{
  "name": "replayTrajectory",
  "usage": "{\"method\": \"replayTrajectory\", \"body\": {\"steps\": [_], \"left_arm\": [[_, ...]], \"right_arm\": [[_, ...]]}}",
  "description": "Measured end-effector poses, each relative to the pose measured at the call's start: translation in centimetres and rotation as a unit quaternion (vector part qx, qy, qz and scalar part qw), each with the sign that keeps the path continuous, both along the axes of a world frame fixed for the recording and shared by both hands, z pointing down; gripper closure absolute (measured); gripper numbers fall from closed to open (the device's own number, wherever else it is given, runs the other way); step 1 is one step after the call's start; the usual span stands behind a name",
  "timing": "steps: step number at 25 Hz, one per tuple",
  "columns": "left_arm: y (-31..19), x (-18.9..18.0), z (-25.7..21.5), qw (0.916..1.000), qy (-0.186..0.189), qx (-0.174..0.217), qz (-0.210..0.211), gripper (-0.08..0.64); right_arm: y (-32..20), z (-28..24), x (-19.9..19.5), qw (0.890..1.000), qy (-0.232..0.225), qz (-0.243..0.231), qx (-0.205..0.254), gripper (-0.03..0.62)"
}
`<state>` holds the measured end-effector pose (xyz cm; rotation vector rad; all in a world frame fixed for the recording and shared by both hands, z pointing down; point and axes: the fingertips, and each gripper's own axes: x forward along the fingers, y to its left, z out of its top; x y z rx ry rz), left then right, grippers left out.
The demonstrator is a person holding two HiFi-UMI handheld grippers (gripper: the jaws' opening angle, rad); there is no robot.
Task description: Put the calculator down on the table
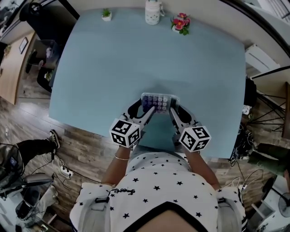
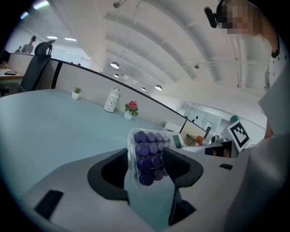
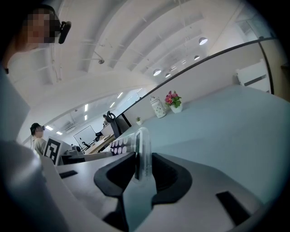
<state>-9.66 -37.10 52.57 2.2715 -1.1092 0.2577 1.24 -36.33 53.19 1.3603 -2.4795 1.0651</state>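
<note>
The left gripper point(image 2: 146, 156) and right gripper point(image 3: 144, 157) are clamping the calculator point(image 1: 158, 102) by its sides; they are hiding its near edge, so contact with the counter point(image 1: 136, 59) is unclear

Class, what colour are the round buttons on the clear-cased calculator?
Purple: round buttons on the clear-cased calculator, clearest in the left gripper view.

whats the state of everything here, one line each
calculator: gripped by both grippers, tilted, not lying flat on the table
left gripper: shut on the calculator
right gripper: shut on the calculator's edge
white jar: upright, at the table's far edge
flower pot: upright beside the white jar
small green plant: upright
</note>
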Motion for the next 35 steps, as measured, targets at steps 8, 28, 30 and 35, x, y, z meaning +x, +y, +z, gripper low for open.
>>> {"method": "replayTrajectory", "body": {"steps": [8, 28, 30, 35], "left_arm": [[-0.9, -0.3, 2.2, 0.9995, 0.0, -0.03, 0.012, 0.308], [-2.0, -0.2, 6.0, 0.9943, -0.045, -0.076, 0.061, 0.305], [-2.1, -0.1, 6.0, 0.9937, -0.052, -0.076, 0.064, 0.305], [-2.3, 0.3, 6.2, 0.9931, -0.062, -0.078, 0.062, 0.304]], "right_arm": [[-0.7, 2.0, -0.4, 0.999, 0.014, 0.007, -0.028, 0.482], [-0.9, 5.8, -0.5, 0.996, 0.048, 0.033, -0.071, 0.477], [-1.0, 6.0, -0.5, 0.995, 0.054, 0.038, -0.075, 0.477], [-1.2, 6.4, -0.1, 0.994, 0.065, 0.042, -0.08, 0.476]]}}
